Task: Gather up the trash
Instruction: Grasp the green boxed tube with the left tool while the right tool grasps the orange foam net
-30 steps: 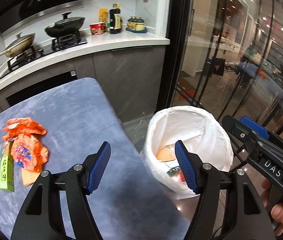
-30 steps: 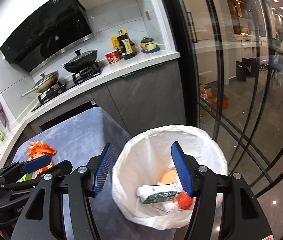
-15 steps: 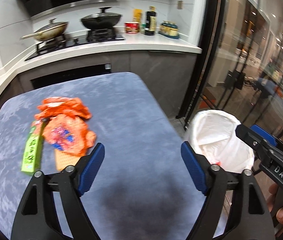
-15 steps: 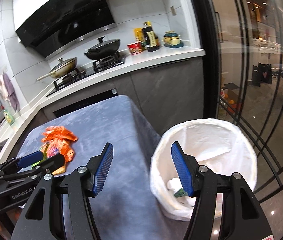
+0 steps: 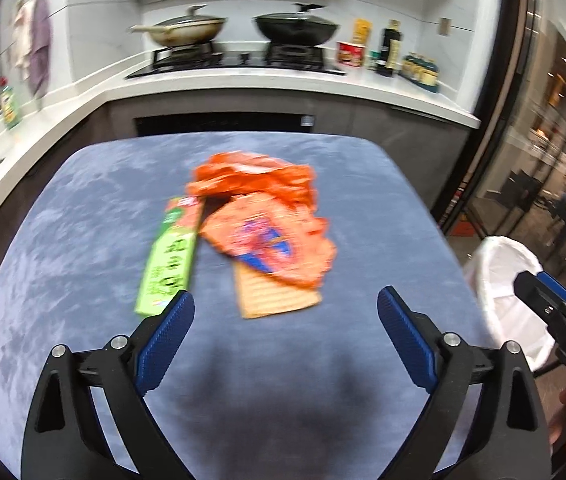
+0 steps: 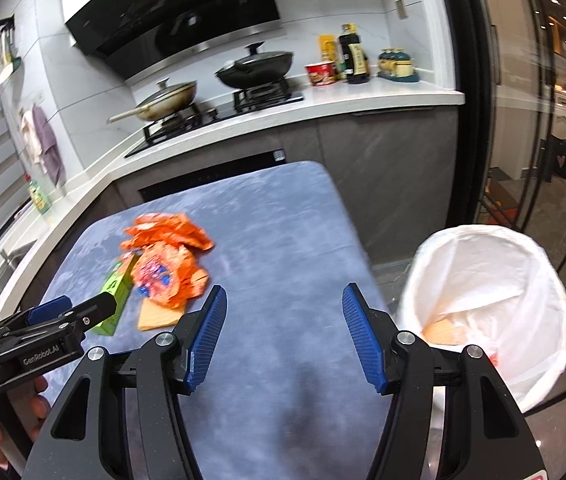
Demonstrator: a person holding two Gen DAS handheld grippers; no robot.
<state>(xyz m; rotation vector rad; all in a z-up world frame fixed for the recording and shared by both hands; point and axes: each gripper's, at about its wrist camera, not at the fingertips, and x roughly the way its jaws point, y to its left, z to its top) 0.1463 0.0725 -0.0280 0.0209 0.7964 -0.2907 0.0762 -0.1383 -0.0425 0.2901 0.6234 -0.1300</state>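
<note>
Both views were found to have swung away from the bin and onto the tabletop (image 5: pixel 83 240) within the last second; a second earlier the left tongs (image 5: pixel 285 320) had been pointed across the bin mouth, and now the remaining litter was framed between their blue pads. This was taken to mean that one deposit was finished and the next pick was being lined up. The left tongs were recorded as spread wide with nothing held, hovering near the pile but not touching it. The right tongs (image 6: pixel 285 334) were likewise wide apart and empty, over bare tabletop beside the bin. Nearest the left tongs a tan card (image 5: pixel 275 296) was noted, partly covered by an orange printed wrapper (image 5: pixel 271 240); a green box (image 5: pixel 169 260) lay just beside these on the left, and a crumpled orange bag (image 5: pixel 251 176) lay beyond, touching the wrapper. All four were still on the tabletop, so the task was judged part done. The white-lined trash bin (image 6: pixel 483 264) stood off the tabletop's right edge; inside it a tan piece and some white and red scraps were seen, the rest being hidden by the liner.
</note>
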